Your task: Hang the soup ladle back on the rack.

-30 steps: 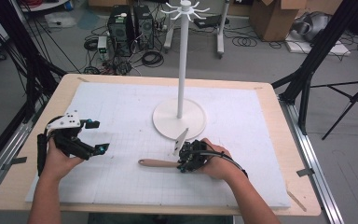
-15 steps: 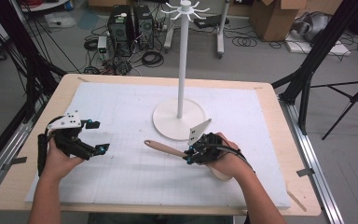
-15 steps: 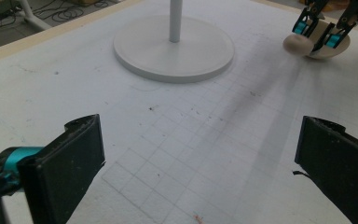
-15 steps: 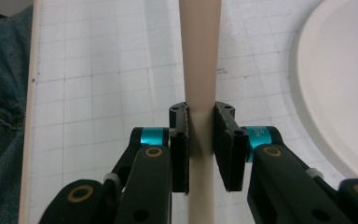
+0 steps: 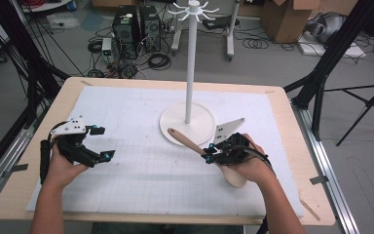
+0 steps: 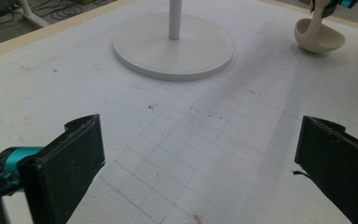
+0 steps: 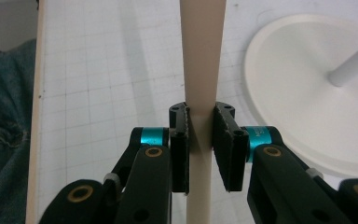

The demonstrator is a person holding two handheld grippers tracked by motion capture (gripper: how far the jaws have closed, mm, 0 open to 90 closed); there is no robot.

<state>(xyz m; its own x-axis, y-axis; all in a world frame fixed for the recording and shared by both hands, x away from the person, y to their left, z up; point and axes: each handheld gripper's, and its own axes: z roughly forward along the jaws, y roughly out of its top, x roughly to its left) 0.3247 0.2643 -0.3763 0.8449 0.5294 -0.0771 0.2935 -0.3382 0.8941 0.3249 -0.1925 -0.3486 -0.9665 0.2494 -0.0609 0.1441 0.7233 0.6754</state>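
A cream ladle [image 5: 187,141] is gripped at mid-handle by my right gripper [image 5: 213,155], which is shut on it above the mat's right front. Its brown handle end points up-left toward the stand base, and its bowl [image 5: 235,176] hangs low beneath the hand. The right gripper view shows the pale ladle handle [image 7: 202,56] pinched between both pads of the right gripper [image 7: 200,122]. My left gripper [image 5: 103,143] rests at the left of the mat, open and holding nothing. From the left gripper view [image 6: 196,158] the ladle bowl [image 6: 319,39] appears far off at upper right.
A white hook stand [image 5: 191,63] rises from a round base [image 5: 175,122] at the mat's middle back, with short hooks at its top [image 5: 193,9]. The base also lies ahead in the left gripper view [image 6: 172,51] and beside the ladle in the right gripper view [image 7: 303,98]. The wooden table edge [image 5: 302,146] borders the mat.
My right gripper has lifted the ladle off the mat and carried it right and up, tilting the handle end upward. The left gripper has stayed put.
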